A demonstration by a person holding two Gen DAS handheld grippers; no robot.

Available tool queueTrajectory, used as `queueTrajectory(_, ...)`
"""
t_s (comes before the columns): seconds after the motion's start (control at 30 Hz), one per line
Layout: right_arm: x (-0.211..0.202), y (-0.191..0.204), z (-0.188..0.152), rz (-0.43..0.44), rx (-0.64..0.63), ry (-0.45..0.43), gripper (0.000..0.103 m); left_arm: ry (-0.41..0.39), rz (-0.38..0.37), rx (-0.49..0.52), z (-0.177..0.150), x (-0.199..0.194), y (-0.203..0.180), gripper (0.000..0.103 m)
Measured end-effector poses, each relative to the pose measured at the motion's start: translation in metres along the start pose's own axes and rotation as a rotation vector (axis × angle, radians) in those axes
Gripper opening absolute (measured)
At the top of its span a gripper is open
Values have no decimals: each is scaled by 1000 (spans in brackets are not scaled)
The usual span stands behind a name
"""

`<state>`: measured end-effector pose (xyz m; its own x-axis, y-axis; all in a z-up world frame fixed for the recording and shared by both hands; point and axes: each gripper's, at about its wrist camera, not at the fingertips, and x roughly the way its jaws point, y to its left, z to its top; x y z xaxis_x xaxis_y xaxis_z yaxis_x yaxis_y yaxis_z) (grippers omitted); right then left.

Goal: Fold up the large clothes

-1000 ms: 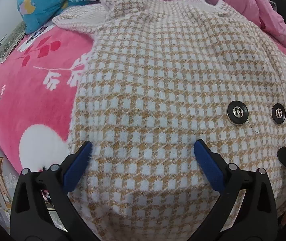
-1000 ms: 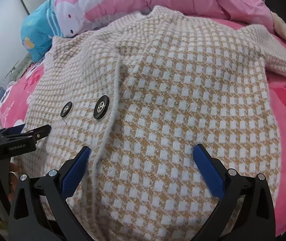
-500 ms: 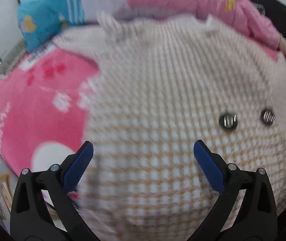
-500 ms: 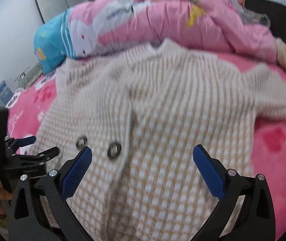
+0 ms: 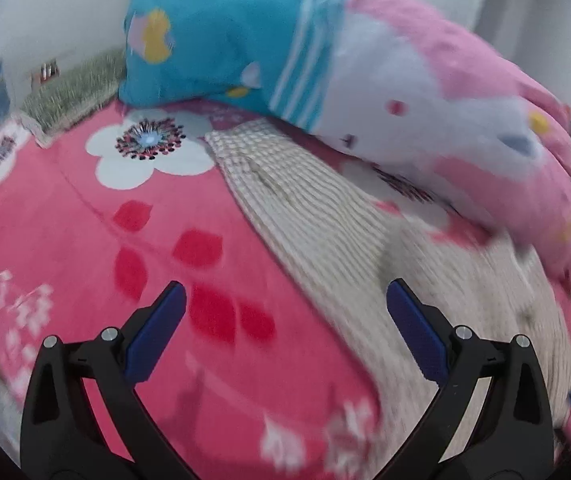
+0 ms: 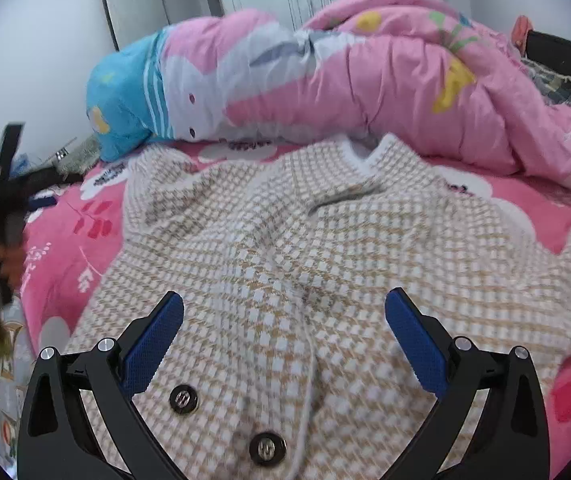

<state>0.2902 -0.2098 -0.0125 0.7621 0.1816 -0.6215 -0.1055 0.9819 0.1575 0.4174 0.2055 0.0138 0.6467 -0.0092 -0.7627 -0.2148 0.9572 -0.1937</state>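
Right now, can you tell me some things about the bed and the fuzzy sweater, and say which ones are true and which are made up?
1. Both tongs are open and hold nothing. True: the left tongs and the right tongs are spread wide with nothing between them.
2. The checked cardigan is already folded into a neat square. False: it lies spread out on the pink blanket.
3. Two dark buttons show near the right tongs. True.
4. The blanket is plain green. False: it is pink with white flowers and red leaves.
5. A pink and blue quilt is bunched up behind the cardigan. True.
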Motion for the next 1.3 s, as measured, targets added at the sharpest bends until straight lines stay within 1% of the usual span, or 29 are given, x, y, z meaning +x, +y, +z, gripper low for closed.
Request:
queueTrajectory(0.07, 9, 2, 0, -8, -6, 14, 98, 15, 5, -39, 20, 28, 9, 97)
queueTrajectory(0.17, 16, 5, 0, -16, -21, 19, 98, 25, -6, -155, 53, 72, 29, 97)
queueTrajectory(0.27, 19, 7, 3, -17, -23, 12, 98, 41, 22, -241, 74, 107, 46, 97)
queueTrajectory(0.3, 20, 6, 4, -17, -22, 12, 98, 44, 30, -285, 79, 120, 53, 94)
queueTrajectory(0.33, 21, 6, 5, -16, -21, 10, 98, 46, 27, -304, 83, 127, 58, 91)
queueTrajectory(0.4, 21, 7, 6, -19, -24, 4, 98, 85, 32, -328, 87, 146, 63, 71)
queueTrajectory(0.43, 21, 7, 6, -19, -24, 2, 98, 99, 37, -334, 89, 154, 64, 66)
queueTrajectory(0.47, 21, 8, 5, -18, -27, 0, 98, 104, 36, -344, 89, 158, 66, 59)
queueTrajectory(0.53, 24, 8, 5, -26, -28, 2, 98, 87, 22, -345, 90, 161, 65, 54)
queueTrajectory(0.57, 26, 8, 4, -30, -25, 7, 98, 85, 13, -330, 90, 163, 63, 46)
queueTrajectory(0.6, 28, 7, 4, -36, -18, 16, 98, 89, 17, -315, 91, 165, 62, 34)
queueTrajectory(0.63, 30, 7, 3, -36, -7, 21, 98, 89, 39, -292, 90, 166, 59, 28)
queueTrajectory(0.67, 31, 6, 2, -33, 0, 23, 98, 81, 63, -272, 89, 165, 58, 14)
queueTrajectory(0.7, 32, 6, 1, -35, 7, 26, 98, 70, 69, -257, 90, 163, 58, 11)
queueTrajectory(0.77, 33, 5, -1, -38, 16, 30, 98, 44, 64, -251, 91, 153, 59, 7)
queueTrajectory(0.83, 33, 4, -2, -31, 28, 36, 98, 8, 60, -241, 94, 133, 57, 6)
queueTrajectory(1.0, 11, 6, -3, -14, 40, 11, 98, -107, 123, -139, 108, 54, 39, 6)
queueTrajectory(1.1, -7, 4, -7, -3, 48, -10, 98, -187, 124, -80, 116, -8, 21, 5)
queueTrajectory(1.17, -17, 0, -11, 3, 65, -17, 98, -255, 101, -5, 115, -60, -7, 5)
queueTrajectory(1.2, -23, -3, -14, 8, 74, -18, 98, -273, 88, 19, 113, -74, -17, 5)
queueTrajectory(1.27, -35, -8, -22, 9, 89, -23, 98, -319, 30, 110, 102, -118, -55, 5)
queueTrajectory(1.3, -41, -11, -26, 6, 96, -24, 98, -340, -14, 171, 92, -141, -80, 5)
